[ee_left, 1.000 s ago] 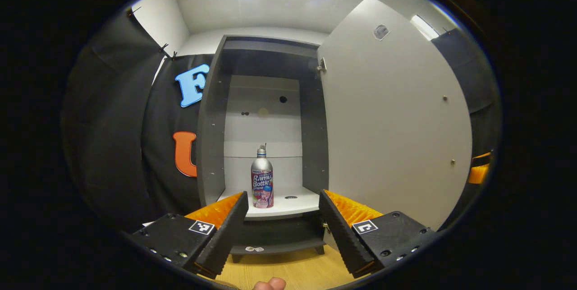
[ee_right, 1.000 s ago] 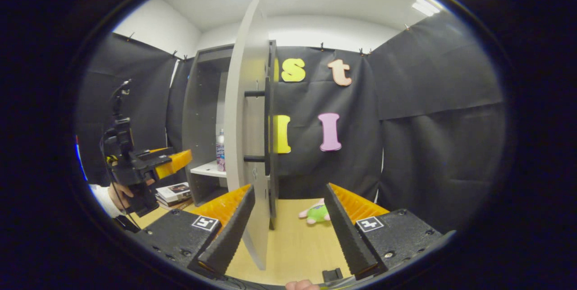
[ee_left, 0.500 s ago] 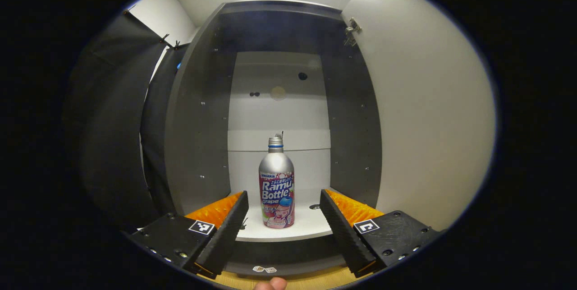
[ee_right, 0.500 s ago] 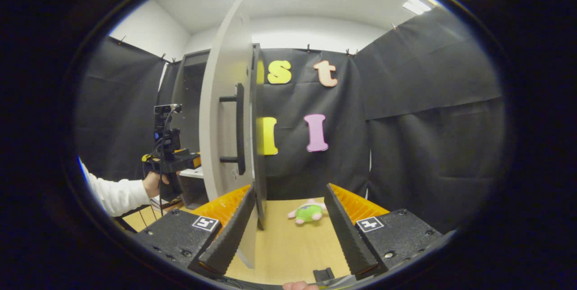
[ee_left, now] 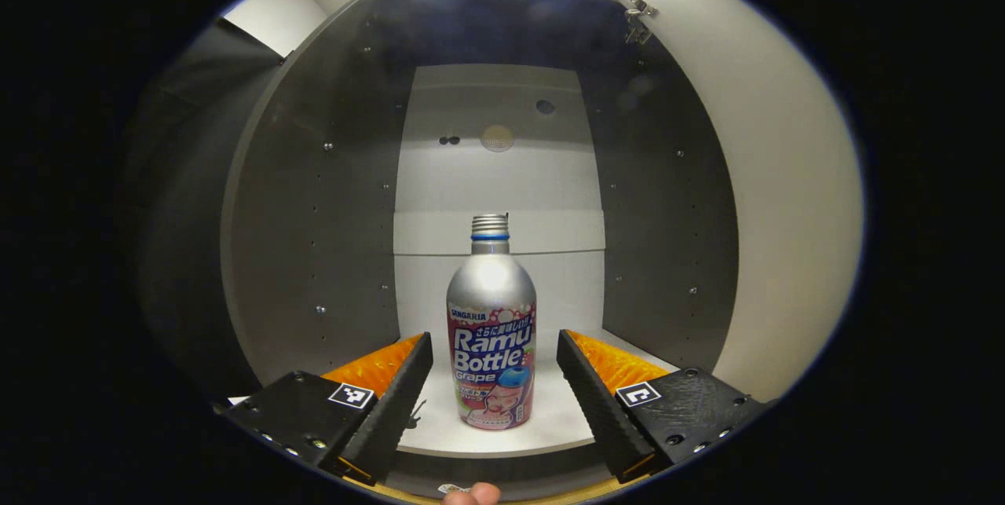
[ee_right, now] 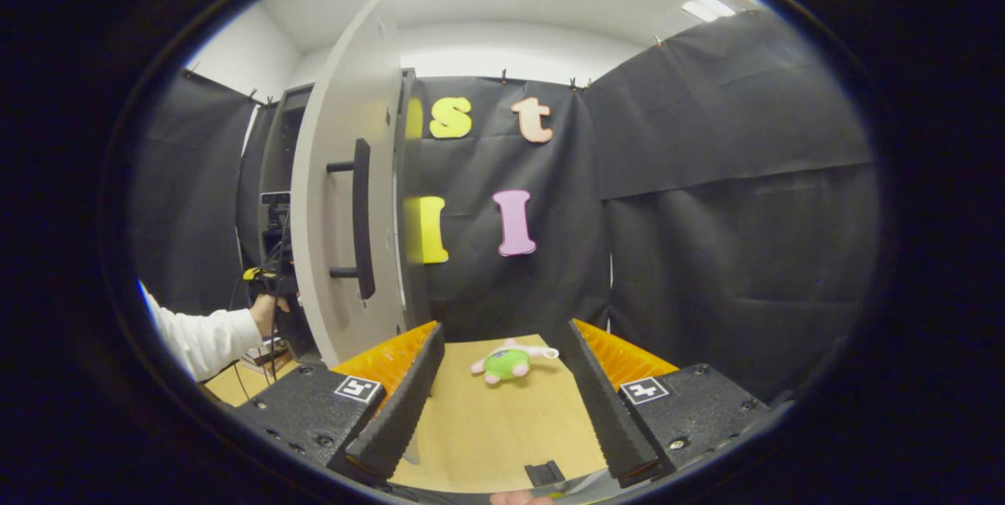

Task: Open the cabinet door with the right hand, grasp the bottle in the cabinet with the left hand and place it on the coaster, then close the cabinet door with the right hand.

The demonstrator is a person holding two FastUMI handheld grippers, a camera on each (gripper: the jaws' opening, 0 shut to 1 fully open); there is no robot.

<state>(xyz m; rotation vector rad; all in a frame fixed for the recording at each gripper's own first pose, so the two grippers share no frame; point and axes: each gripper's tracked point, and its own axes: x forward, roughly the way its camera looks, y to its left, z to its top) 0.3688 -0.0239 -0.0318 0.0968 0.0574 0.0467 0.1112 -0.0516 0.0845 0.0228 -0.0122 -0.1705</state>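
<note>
Left gripper view puts us right at the mouth of the cabinet, and the bottle stands dead ahead at twelve o'clock, upright on the white shelf, its long axis vertical. Our left gripper has its jaws wide apart, one finger at eight o'clock of the bottle and the other at four, nothing touching yet. We judge the bottle sits just past the fingertips, so the next move looks like a short push forward and then a squeeze on the lower body.

It's a smooth, shiny metal bottle with a rounded shoulder, a narrow threaded neck and a printed wrap around the lower half. It could slip, so the ridged finger faces should help.

Right gripper view shows our right gripper open too, holding nothing, over the wooden table. The flat pale door stands swung open at ten o'clock with its dark bar handle. A small plush toy lies at twelve. The left hand is the nearer one to the bottle.
</note>
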